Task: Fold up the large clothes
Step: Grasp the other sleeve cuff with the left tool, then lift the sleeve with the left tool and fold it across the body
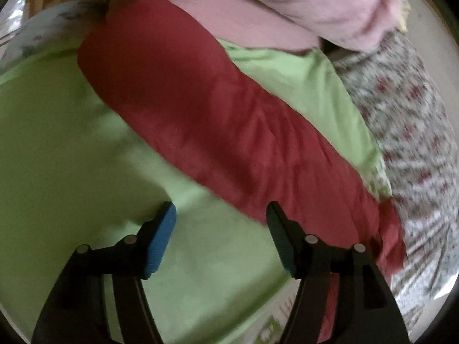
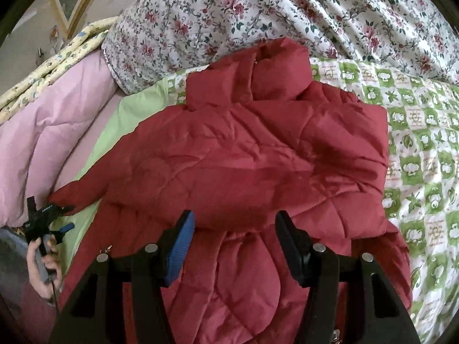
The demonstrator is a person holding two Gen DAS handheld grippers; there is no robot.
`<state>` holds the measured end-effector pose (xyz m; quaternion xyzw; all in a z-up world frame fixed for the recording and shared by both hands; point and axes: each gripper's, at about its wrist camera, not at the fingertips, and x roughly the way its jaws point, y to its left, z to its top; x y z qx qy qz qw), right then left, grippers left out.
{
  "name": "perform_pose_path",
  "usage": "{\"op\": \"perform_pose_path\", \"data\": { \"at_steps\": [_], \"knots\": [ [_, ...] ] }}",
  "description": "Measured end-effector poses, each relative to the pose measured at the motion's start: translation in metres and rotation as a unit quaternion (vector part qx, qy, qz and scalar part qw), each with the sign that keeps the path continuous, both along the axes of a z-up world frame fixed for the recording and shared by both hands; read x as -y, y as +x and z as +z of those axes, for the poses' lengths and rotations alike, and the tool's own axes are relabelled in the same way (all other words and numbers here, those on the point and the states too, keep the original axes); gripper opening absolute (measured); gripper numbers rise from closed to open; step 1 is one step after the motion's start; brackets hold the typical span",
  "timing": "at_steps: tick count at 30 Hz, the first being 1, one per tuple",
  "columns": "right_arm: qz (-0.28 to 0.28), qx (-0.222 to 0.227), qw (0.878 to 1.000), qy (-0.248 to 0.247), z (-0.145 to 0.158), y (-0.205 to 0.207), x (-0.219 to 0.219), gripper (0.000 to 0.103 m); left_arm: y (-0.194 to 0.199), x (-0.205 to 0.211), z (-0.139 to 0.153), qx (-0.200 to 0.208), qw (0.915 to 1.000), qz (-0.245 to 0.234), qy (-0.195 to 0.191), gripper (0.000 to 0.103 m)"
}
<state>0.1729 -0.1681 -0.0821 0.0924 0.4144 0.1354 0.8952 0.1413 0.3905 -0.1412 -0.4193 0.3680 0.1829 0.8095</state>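
A red quilted jacket (image 2: 258, 149) lies on the bed, filling the middle of the right wrist view, its collar (image 2: 275, 68) standing toward twelve o'clock and one sleeve (image 2: 94, 183) stretched out toward nine o'clock. Under it is a green-and-white patterned bedspread (image 2: 418, 154), seen bare at three o'clock, with a plain light green border strip (image 2: 126, 114) running beside the sleeve. A floral quilt (image 2: 258, 8) is heaped across twelve o'clock, and a pink comforter (image 2: 51, 120) lies at ten o'clock with a yellow flowered edge (image 2: 57, 54) just beyond it. The right gripper (image 2: 235, 246) hangs over the lower part of the jacket, its fingers (image 2: 180, 246) spread wide with nothing between them. At eight o'clock the left gripper (image 2: 61, 223) sits just beside the sleeve end, held in the person's hand (image 2: 43, 269). In the blurred left wrist view, the left gripper (image 1: 221, 238) also has its fingers wide apart and empty, over the light green cloth (image 1: 57, 149), with the red sleeve (image 1: 200, 109) running diagonally from eleven o'clock to five o'clock just ahead of the fingertips; whether they touch the cloth, I cannot tell.
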Motion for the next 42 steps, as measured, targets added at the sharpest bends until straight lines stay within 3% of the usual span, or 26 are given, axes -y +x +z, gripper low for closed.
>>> {"op": "perform_pose_path", "data": {
  "at_steps": [6,8,9,10,12,20,27,34,42],
  "knots": [
    [-0.003,-0.005,1.0,0.01,-0.003,-0.006,0.004,0.06,0.036,-0.021,0.001,-0.017,0.9983,0.029,0.048,0.064],
    [-0.003,-0.007,1.0,0.012,-0.005,-0.007,0.005,0.06,0.048,-0.016,0.006,-0.023,0.9963,0.024,0.079,0.043],
    [-0.001,-0.007,1.0,0.012,-0.005,-0.008,0.005,0.06,0.055,-0.01,0.009,-0.026,0.9949,0.013,0.096,0.02],
    [-0.001,-0.007,1.0,0.012,-0.005,-0.009,0.005,0.06,0.057,-0.007,0.012,-0.023,0.9947,0.003,0.1,0.013],
    [0.001,-0.009,1.0,0.015,-0.006,-0.01,0.006,0.06,0.061,0.004,0.025,-0.013,0.9917,-0.012,0.127,0.01],
    [-0.01,-0.009,0.999,0.039,-0.005,-0.009,0.014,0.059,0.06,0.069,0.091,0.078,0.9776,-0.093,0.172,0.007],
    [-0.014,-0.004,0.999,0.051,-0.002,-0.009,0.019,0.059,0.068,0.157,0.14,0.143,0.9518,-0.199,0.184,0.007],
    [-0.032,0.002,0.997,0.068,0.001,-0.011,0.035,0.059,0.074,0.232,0.155,0.173,0.9237,-0.296,0.171,0.007],
    [-0.057,0.005,0.993,0.101,0.003,-0.009,0.06,0.059,0.084,0.316,0.142,0.17,0.8954,-0.379,0.161,0.007]
  ]
}}
